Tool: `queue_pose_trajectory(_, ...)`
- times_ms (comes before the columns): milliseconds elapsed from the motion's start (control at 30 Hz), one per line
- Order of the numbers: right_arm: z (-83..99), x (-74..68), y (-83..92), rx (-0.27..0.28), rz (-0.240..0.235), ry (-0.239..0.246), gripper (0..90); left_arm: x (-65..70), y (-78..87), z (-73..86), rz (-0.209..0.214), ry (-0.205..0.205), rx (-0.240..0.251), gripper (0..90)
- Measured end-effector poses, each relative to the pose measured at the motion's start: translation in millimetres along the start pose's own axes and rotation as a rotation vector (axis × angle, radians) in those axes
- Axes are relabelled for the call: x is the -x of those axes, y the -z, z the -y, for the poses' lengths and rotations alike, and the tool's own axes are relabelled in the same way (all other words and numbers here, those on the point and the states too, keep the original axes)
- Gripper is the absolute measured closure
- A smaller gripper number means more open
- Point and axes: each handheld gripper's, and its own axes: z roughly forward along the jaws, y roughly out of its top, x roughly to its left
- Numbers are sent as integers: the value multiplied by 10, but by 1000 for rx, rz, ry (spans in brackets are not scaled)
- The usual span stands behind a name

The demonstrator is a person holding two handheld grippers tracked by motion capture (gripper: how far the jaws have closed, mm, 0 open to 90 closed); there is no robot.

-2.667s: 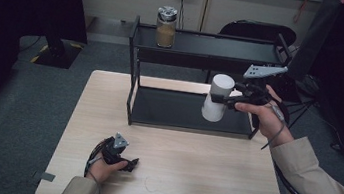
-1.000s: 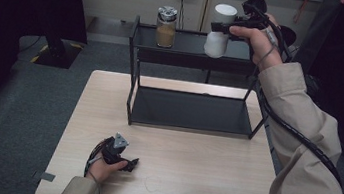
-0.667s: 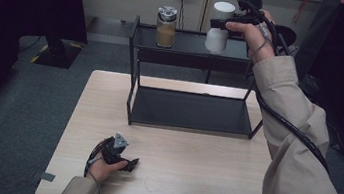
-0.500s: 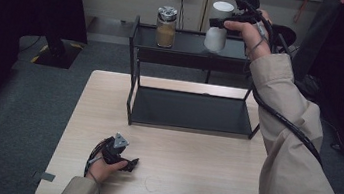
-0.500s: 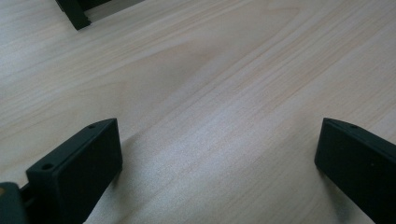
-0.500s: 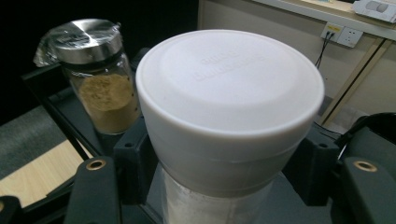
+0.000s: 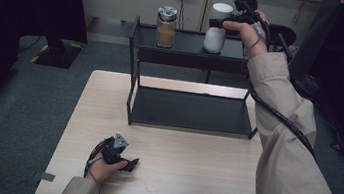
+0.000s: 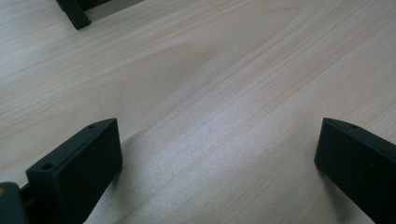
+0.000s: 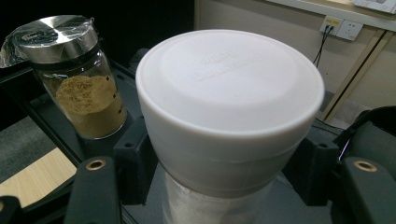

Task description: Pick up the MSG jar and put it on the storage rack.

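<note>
My right gripper [image 7: 220, 23] clamps the white jar [image 7: 217, 27] over the shelf [image 7: 187, 42]; letting go crooked could tip it against the glass jar [image 7: 166, 26]; my left gripper [image 7: 123, 162] rests open, empty.

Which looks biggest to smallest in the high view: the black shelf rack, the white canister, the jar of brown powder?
1. Black shelf rack, far the largest.
2 and 3. White canister and glass jar of brown powder look much alike side by side on the top shelf; the canister seems slightly taller, but the right gripper covers part of it, so no firm ranking.
</note>
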Motion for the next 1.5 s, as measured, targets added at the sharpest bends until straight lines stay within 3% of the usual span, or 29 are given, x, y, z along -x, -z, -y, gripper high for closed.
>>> queue_pose_trajectory(600,28,-77,-4,4,24,25,347,-1,0,-1,0,0,-1,0)
queue_pose_trajectory(967,49,-113,0,8,36,13,332,-1,0,-1,0,0,-1,0)
queue_pose_trajectory(1167,67,-140,16,6,37,-7,250,-4,-1,-2,2,-1,-1,0)
queue_pose_trajectory(1500,110,-196,119,21,34,-44,26,-9,-1,-3,3,-2,-1,0)
